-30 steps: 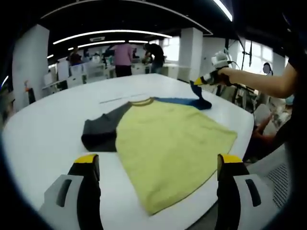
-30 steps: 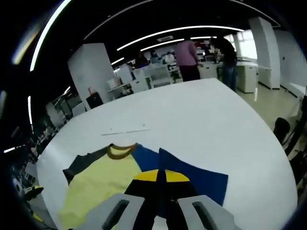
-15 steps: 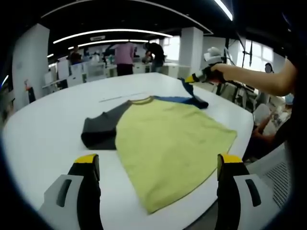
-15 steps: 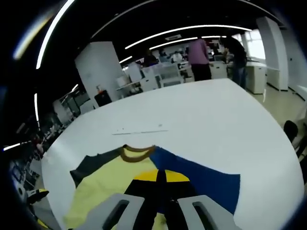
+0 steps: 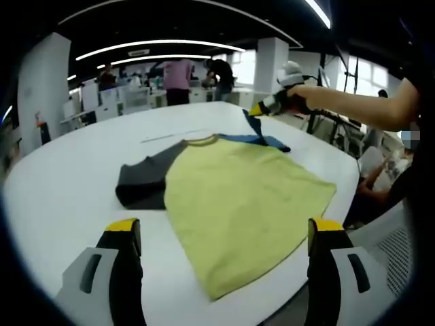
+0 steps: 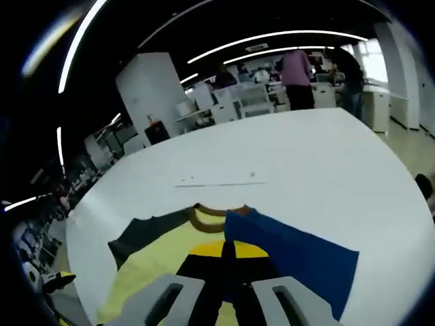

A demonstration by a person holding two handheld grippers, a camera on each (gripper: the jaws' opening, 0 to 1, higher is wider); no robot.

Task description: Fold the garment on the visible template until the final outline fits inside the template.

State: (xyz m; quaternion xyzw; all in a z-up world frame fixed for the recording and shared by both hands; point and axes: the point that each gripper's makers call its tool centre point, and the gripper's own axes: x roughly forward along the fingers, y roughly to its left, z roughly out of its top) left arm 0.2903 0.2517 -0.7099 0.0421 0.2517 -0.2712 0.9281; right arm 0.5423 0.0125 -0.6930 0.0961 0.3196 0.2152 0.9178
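A T-shirt with a yellow-green body (image 5: pixel 245 197) lies flat on the white table (image 5: pixel 68 183), its dark grey sleeve (image 5: pixel 144 182) spread to the left and a brown collar (image 5: pixel 202 142) at the far end. My right gripper (image 5: pixel 257 110) is shut on the blue sleeve (image 5: pixel 262 136) and holds it lifted off the table, swung over toward the collar. In the right gripper view the blue sleeve (image 6: pixel 299 255) hangs from my shut right gripper (image 6: pixel 227 255), above the collar (image 6: pixel 211 219) and grey sleeve (image 6: pixel 146 234). My left gripper (image 5: pixel 221 234) stands open at the near hem, holding nothing.
A thin line (image 6: pixel 217 183) is marked on the table beyond the collar. The table's edge (image 5: pixel 343 183) runs close past the shirt's right side. People (image 5: pixel 175 81) stand at desks far behind. A person's arm (image 5: pixel 360 112) reaches in from the right.
My right gripper has carried the blue sleeve higher and leftward, toward the collar. The left gripper has stayed still and open.
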